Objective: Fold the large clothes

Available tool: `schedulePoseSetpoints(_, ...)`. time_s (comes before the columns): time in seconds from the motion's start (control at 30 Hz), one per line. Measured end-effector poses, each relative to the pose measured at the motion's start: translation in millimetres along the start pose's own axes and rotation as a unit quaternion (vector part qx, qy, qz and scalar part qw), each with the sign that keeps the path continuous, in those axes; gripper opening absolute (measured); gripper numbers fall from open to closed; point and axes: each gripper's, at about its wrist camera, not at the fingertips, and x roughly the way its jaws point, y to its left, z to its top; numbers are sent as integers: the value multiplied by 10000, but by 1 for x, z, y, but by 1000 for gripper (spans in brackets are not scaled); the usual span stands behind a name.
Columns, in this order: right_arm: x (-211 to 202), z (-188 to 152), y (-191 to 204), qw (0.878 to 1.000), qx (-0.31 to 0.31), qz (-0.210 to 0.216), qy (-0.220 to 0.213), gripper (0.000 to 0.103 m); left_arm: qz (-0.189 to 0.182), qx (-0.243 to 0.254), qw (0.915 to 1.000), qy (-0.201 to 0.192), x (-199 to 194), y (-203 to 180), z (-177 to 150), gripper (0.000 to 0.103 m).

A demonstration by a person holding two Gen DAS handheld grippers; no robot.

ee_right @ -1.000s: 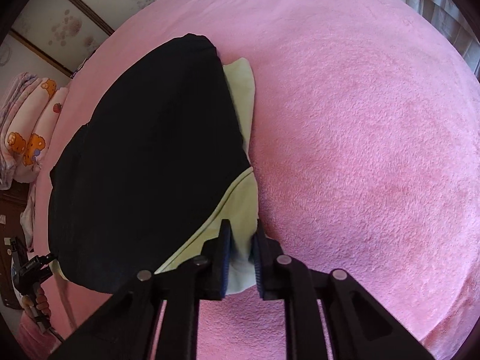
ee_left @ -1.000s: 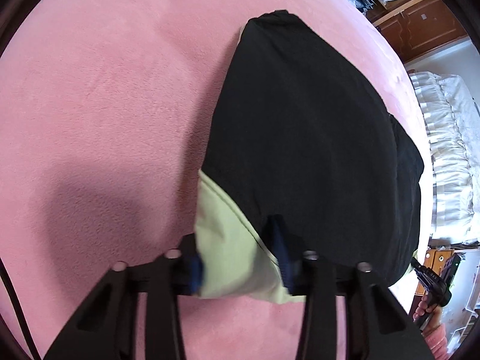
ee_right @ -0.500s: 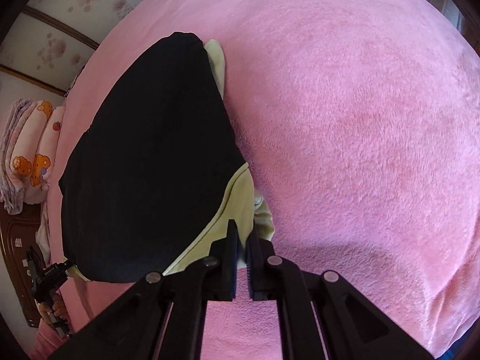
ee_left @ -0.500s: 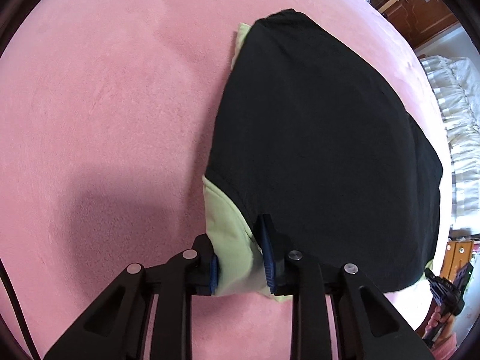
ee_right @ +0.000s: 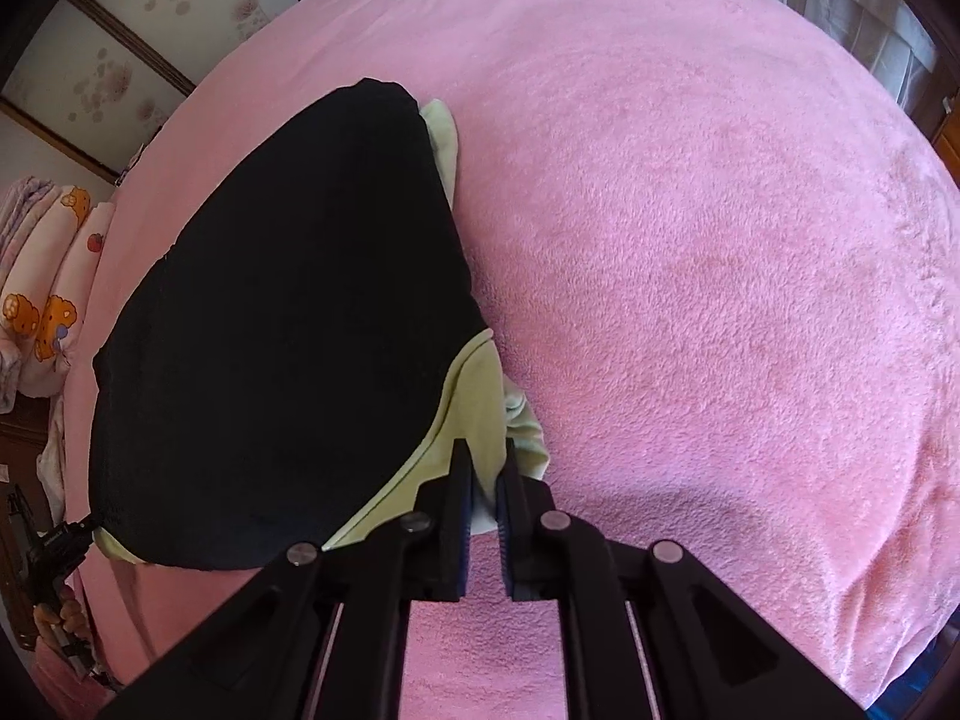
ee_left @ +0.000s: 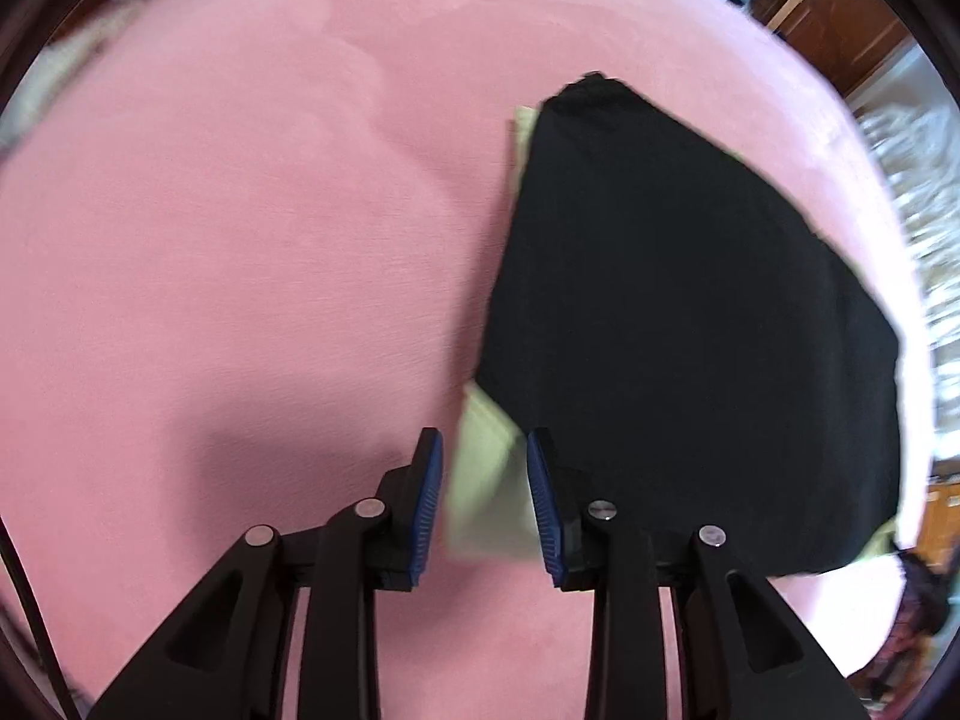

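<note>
A black garment [ee_left: 690, 330] with pale green trim lies folded on a pink blanket [ee_left: 240, 240]. My left gripper [ee_left: 483, 450] hovers over its near pale green corner [ee_left: 486, 492]. Its jaws are opening, the corner lies between them, and the pads stand just clear of it. In the right wrist view the same garment [ee_right: 288, 330] fills the left half. My right gripper [ee_right: 483, 456] pinches the opposite pale green corner [ee_right: 480, 408], which bunches beside the pads; these jaws are opening slightly. The other gripper [ee_right: 54, 546], held in a hand, shows at the far left edge.
The pink blanket [ee_right: 720, 300] spreads wide around the garment. Folded quilts with bear prints [ee_right: 42, 300] lie beyond the bed's left side. White frilly bedding [ee_left: 924, 210] and a wooden cabinet [ee_left: 840, 30] stand past the right edge.
The left gripper rose and drew back, its jaws narrowing around the pale green corner and then widening off it. The right gripper narrowed onto its corner and shifted sideways, bunching the cloth.
</note>
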Motion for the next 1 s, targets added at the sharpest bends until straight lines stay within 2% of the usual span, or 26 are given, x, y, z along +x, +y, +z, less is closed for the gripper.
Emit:
schedulePoseSetpoints(0.07,-11,-2,9,9997,-117,-159,-155,8,238,91,9997,-24,-13,-3,-6,29)
schedulePoseSetpoints(0.17,-30,-4,30,9978,-207,-422,-467,14,77,-54,9999,-137,-33,-13,-18,29)
schedulePoseSetpoints(0.3,-58,-18,52,9954,-196,-265,-898,18,-58,-9,9996,-282,-53,-36,-38,31)
schedulePoseSetpoints(0.4,-66,-31,74,9948,-152,60,-1001,18,-378,-74,9992,-113,-54,-69,-54,31)
schedulePoseSetpoints(0.5,-60,-42,102,9941,-183,483,-951,18,-575,55,9983,-53,-49,-106,-66,31)
schedulePoseSetpoints(0.63,-43,-55,144,9918,-567,797,-824,17,-1105,220,9936,-60,-46,-144,-80,31)
schedulePoseSetpoints(0.7,-34,-62,161,9888,-741,1074,-731,15,-1414,330,9894,91,-40,-161,-83,25)
schedulePoseSetpoints(0.73,-29,-66,169,9875,-845,1164,-650,9,-1514,378,9876,158,-36,-168,-84,22)
schedulePoseSetpoints(0.77,-23,-70,176,9859,-949,1254,-570,3,-1562,415,9867,197,-35,-173,-87,17)
schedulePoseSetpoints(0.83,-11,-74,188,9824,-1093,1450,-434,0,-1594,522,9855,238,-31,-186,-89,10)
schedulePoseSetpoints(1.0,11,-83,204,9741,-1381,1766,-306,0,-1525,790,9846,323,-20,-203,-89,6)
